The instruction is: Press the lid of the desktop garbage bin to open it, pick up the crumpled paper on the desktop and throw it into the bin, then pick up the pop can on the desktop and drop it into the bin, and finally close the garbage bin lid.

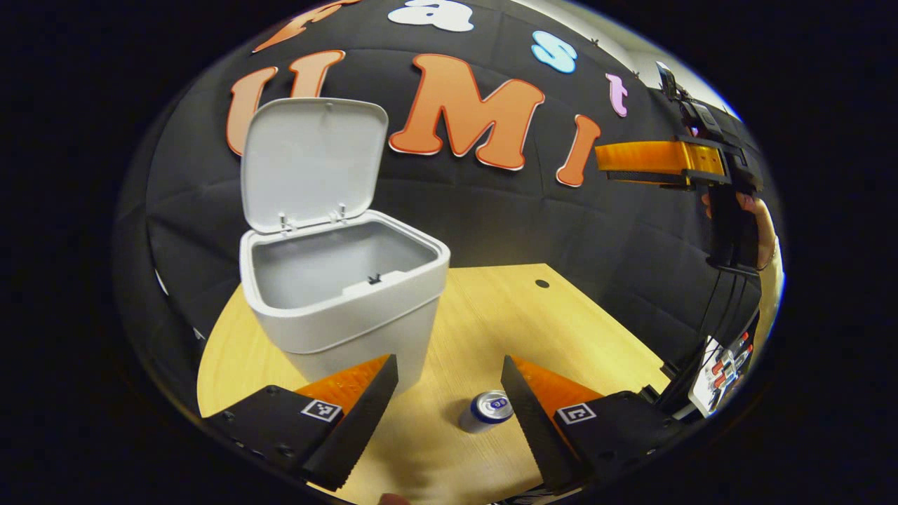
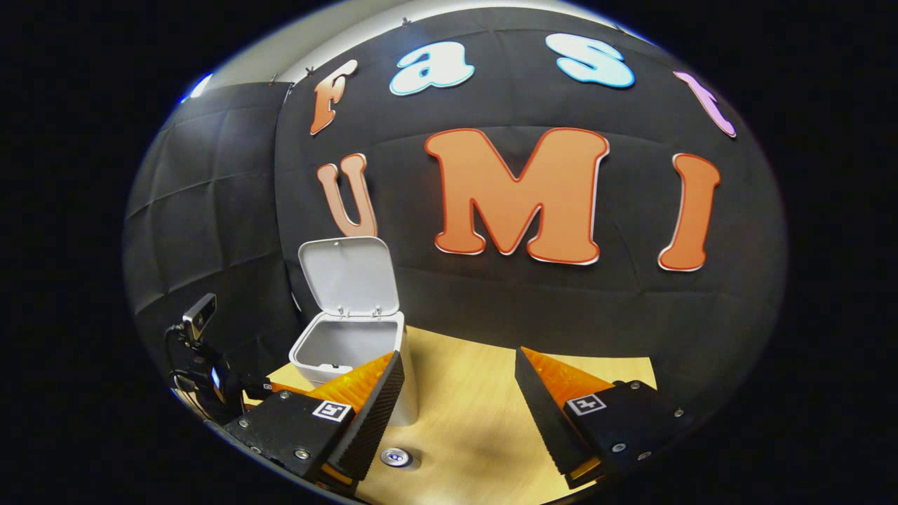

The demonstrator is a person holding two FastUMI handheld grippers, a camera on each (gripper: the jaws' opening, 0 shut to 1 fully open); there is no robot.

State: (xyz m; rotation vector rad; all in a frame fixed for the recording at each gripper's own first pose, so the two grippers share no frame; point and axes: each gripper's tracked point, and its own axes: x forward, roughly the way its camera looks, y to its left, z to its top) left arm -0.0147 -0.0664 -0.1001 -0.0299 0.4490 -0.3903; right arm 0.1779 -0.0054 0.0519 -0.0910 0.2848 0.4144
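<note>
A white desktop bin (image 1: 337, 308) stands on the wooden table (image 1: 491, 315) with its lid (image 1: 312, 161) raised upright; what lies inside is hidden. A pop can (image 1: 485, 410) stands upright on the table in front of the bin, between and below the fingers of my left gripper (image 1: 449, 386), which is open and holds nothing. In the right gripper view the bin (image 2: 354, 351) is at left with its lid (image 2: 349, 273) up, and the can (image 2: 396, 457) shows from above near the lower edge. My right gripper (image 2: 459, 393) is open and holds nothing, raised above the table.
In the left gripper view the other gripper (image 1: 673, 161), held by a hand (image 1: 761, 224), hovers high at right. A small dark hole (image 1: 541, 284) marks the table's far part. A camera on a stand (image 2: 200, 315) sits at left in the right gripper view.
</note>
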